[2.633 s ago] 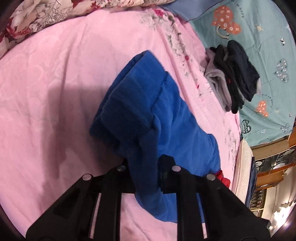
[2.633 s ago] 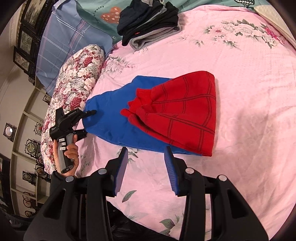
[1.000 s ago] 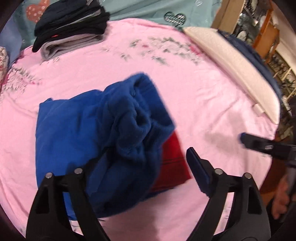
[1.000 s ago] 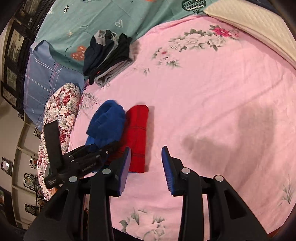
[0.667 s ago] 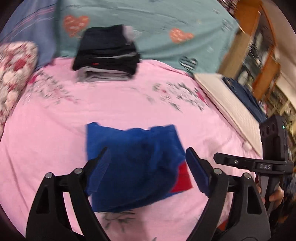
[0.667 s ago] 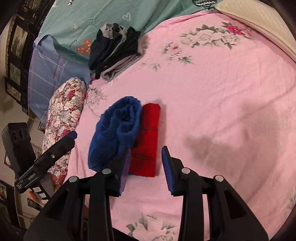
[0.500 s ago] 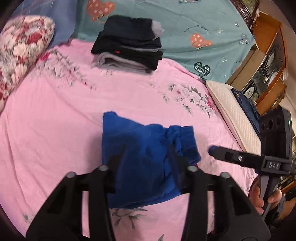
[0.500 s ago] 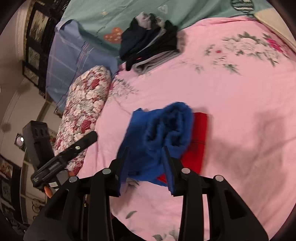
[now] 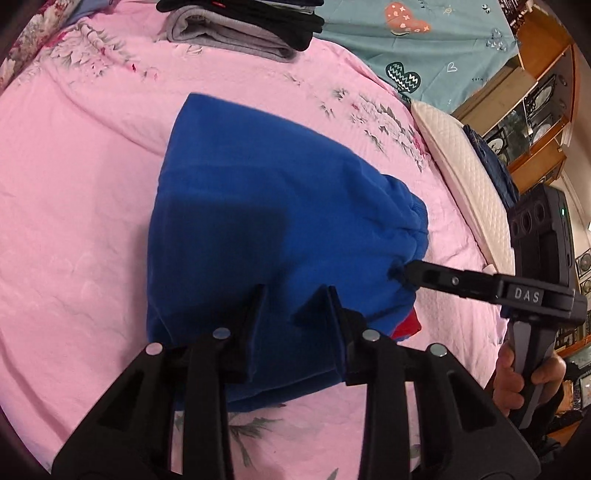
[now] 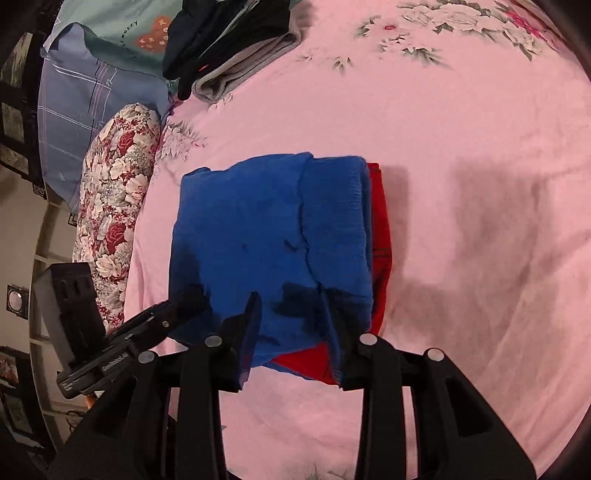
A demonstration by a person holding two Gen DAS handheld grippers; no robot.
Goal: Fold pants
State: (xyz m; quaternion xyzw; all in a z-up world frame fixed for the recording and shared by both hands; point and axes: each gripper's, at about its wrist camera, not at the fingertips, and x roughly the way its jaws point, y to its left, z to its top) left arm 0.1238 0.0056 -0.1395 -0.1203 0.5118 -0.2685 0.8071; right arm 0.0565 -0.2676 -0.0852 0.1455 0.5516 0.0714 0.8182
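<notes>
The blue pants [image 9: 266, 206] with a red part [image 10: 380, 229] lie folded into a square bundle on the pink bedspread [image 9: 74, 192]. My left gripper [image 9: 295, 306] is open, its fingers resting on the bundle's near edge. My right gripper [image 10: 290, 314] is open over the bundle's near edge in the right wrist view [image 10: 266, 236]. In the left wrist view the right gripper's fingertips [image 9: 412, 271] touch the waistband side. In the right wrist view the left gripper's fingertips [image 10: 184, 301] touch the bundle's left corner.
A stack of folded dark and grey clothes [image 9: 240, 26] lies at the far side of the bed, also in the right wrist view [image 10: 229, 48]. A floral pillow [image 10: 114, 206] lies at the left. A white quilted pillow [image 9: 465, 184] and wooden shelves [image 9: 535, 92] are at the right.
The left gripper carried the blue part over the red part, opened and let it drop. Both grippers have since moved down close onto the folded bundle.
</notes>
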